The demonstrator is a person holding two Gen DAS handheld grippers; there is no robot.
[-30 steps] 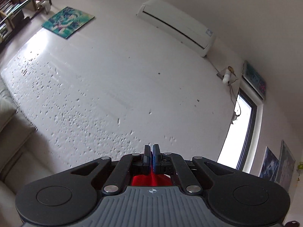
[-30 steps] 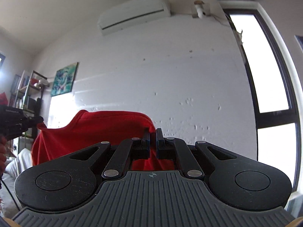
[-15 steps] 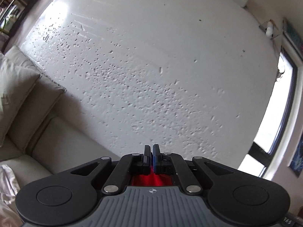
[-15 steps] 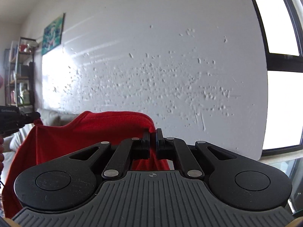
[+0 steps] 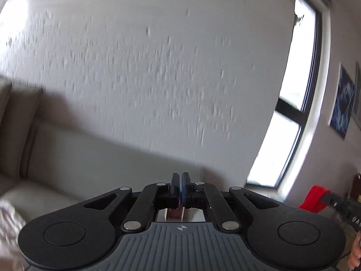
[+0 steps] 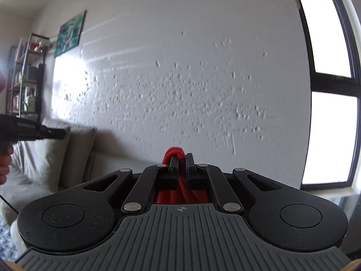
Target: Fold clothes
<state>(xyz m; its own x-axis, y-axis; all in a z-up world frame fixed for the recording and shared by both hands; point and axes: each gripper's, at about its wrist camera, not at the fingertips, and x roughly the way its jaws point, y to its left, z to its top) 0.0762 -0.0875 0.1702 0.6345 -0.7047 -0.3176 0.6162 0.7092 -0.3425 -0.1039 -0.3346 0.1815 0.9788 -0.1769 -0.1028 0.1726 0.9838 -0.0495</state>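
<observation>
My right gripper (image 6: 181, 159) is shut on a bunched fold of the red garment (image 6: 173, 195), which pokes out above and below its fingertips. My left gripper (image 5: 181, 179) is shut; a thin strip of reddish cloth (image 5: 174, 213) shows behind its pads, so it seems to pinch the garment's edge. In the left wrist view the red garment (image 5: 314, 197) hangs at the far right by the other gripper (image 5: 338, 203). In the right wrist view the left gripper (image 6: 52, 133) shows at the left edge. Both are held up in the air, facing the wall.
A beige sofa (image 5: 79, 158) with cushions (image 6: 56, 158) runs along the pitted white wall (image 6: 180, 79). A window (image 6: 331, 90) is at the right, a shelf unit (image 6: 24, 74) and a picture (image 6: 70, 31) at the left. Patterned cloth (image 5: 9, 223) lies at the lower left.
Both grippers have tilted down from the ceiling toward the sofa. The wide red spread between them is gone from the right wrist view; only a bunch stays in the right jaws.
</observation>
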